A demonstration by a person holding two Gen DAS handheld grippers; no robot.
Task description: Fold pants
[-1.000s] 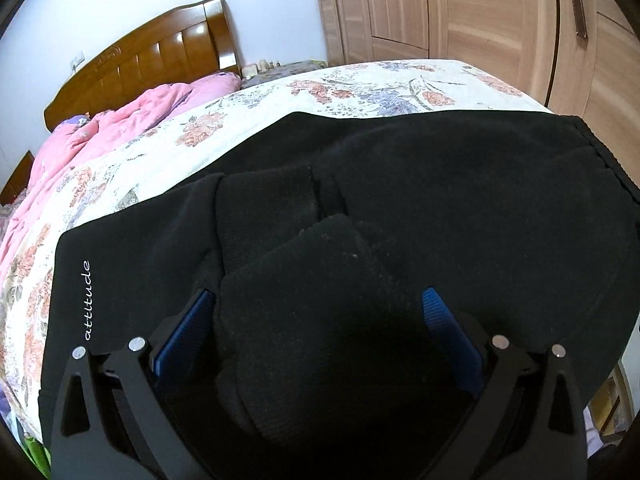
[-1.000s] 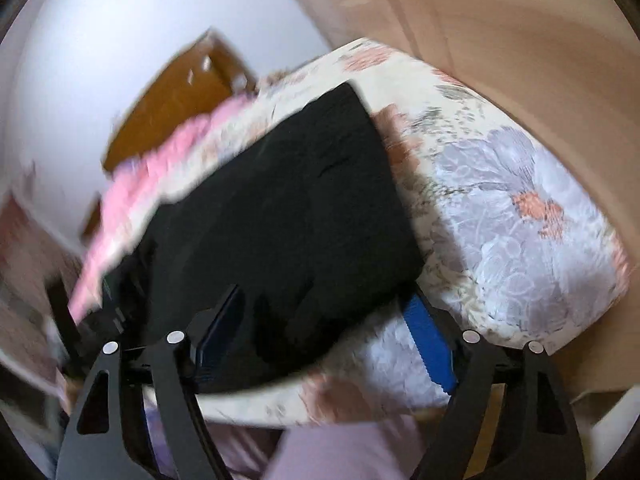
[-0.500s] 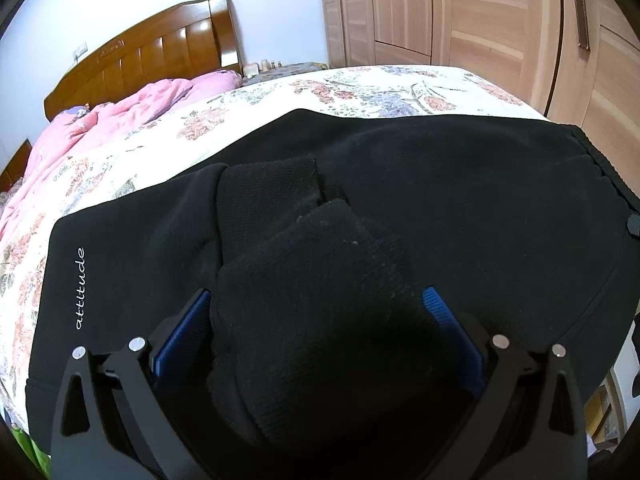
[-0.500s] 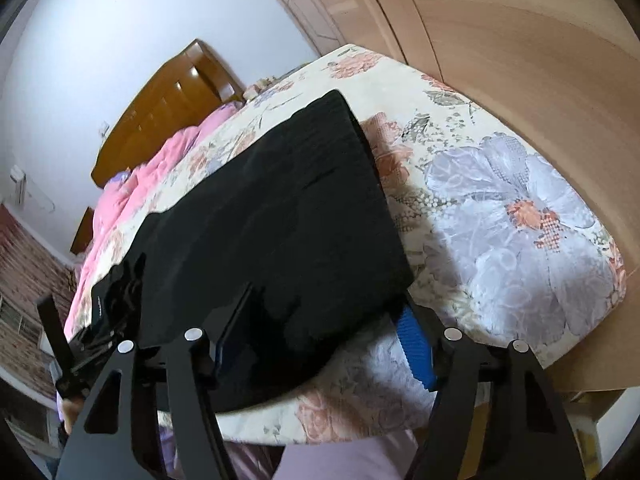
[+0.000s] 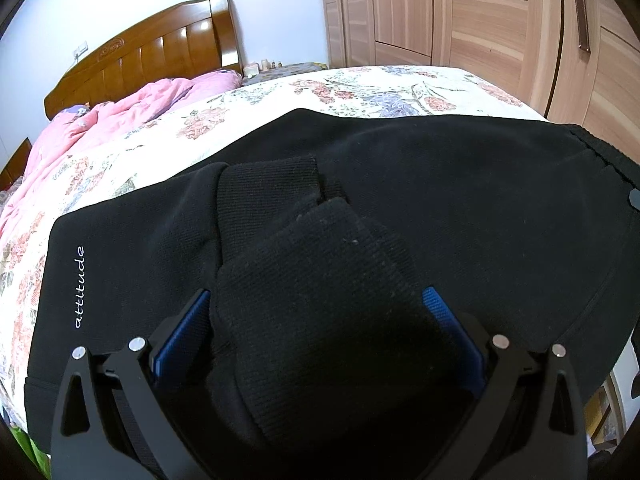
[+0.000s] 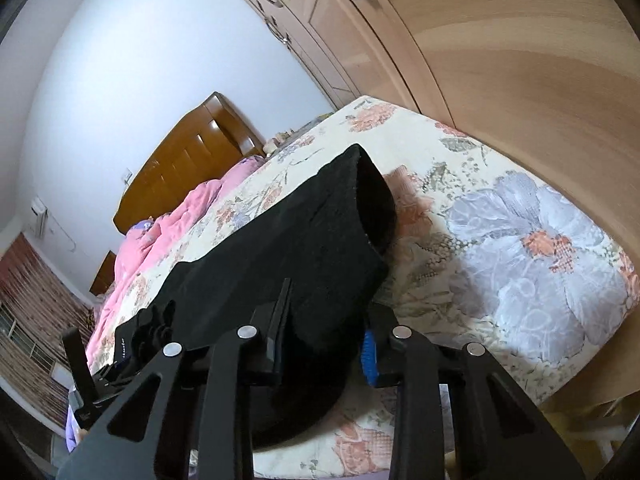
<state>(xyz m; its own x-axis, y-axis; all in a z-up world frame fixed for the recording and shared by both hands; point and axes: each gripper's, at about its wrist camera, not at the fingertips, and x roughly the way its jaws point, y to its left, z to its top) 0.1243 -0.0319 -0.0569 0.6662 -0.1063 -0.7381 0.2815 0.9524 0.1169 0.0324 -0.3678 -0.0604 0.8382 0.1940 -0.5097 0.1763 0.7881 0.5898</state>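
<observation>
Black pants (image 5: 420, 184) with a white "attitude" print lie spread on a floral bedsheet (image 5: 380, 88). My left gripper (image 5: 316, 320) stands wide open with a bunched ribbed cuff of the pants (image 5: 320, 264) lying between its blue pads. In the right wrist view the pants (image 6: 288, 240) lie along the bed's near edge, and my right gripper (image 6: 324, 344) is shut on their ribbed waistband corner (image 6: 332, 320), which is lifted a little off the sheet. The left gripper's body (image 6: 136, 336) shows at the pants' far end.
A pink quilt (image 5: 112, 120) is piled near the wooden headboard (image 5: 152, 52). Wooden wardrobe doors (image 5: 480, 12) stand close behind the bed's far side. The bed's edge (image 6: 400, 432) drops off just under the right gripper.
My right gripper's jaws have closed from wide open onto the pants' corner and the view has tilted. The left gripper has stayed open, shifting only slightly.
</observation>
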